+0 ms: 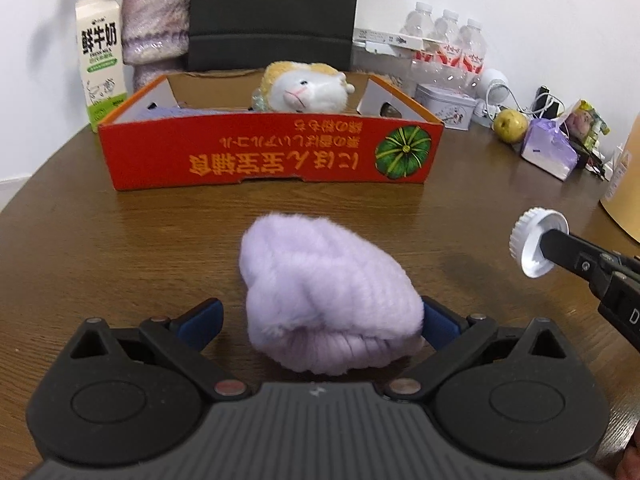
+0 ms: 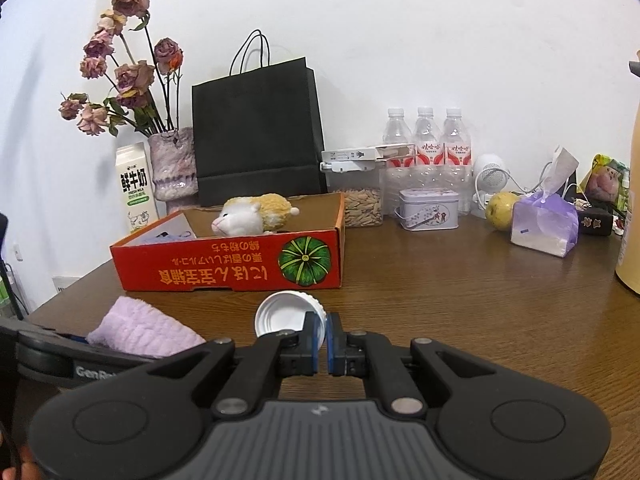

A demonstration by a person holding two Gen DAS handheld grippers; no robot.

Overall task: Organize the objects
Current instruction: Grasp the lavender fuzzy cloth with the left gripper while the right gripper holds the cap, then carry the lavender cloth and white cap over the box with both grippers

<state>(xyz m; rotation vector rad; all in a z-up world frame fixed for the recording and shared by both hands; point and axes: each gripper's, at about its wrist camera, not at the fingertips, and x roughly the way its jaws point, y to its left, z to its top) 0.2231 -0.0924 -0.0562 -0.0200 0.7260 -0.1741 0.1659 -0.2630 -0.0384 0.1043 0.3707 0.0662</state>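
A fluffy lilac cloth lies on the wooden table between the wide-apart fingers of my left gripper, which is open around its near end. It also shows in the right wrist view. My right gripper is shut on the rim of a white bottle cap, held above the table; the cap also shows in the left wrist view. Behind stands a red cardboard box holding a plush hamster, also seen in the right wrist view.
At the back stand a milk carton, a vase of dried roses, a black paper bag, water bottles, a tin, a seed container, a pear and a tissue pack. A yellow container stands far right.
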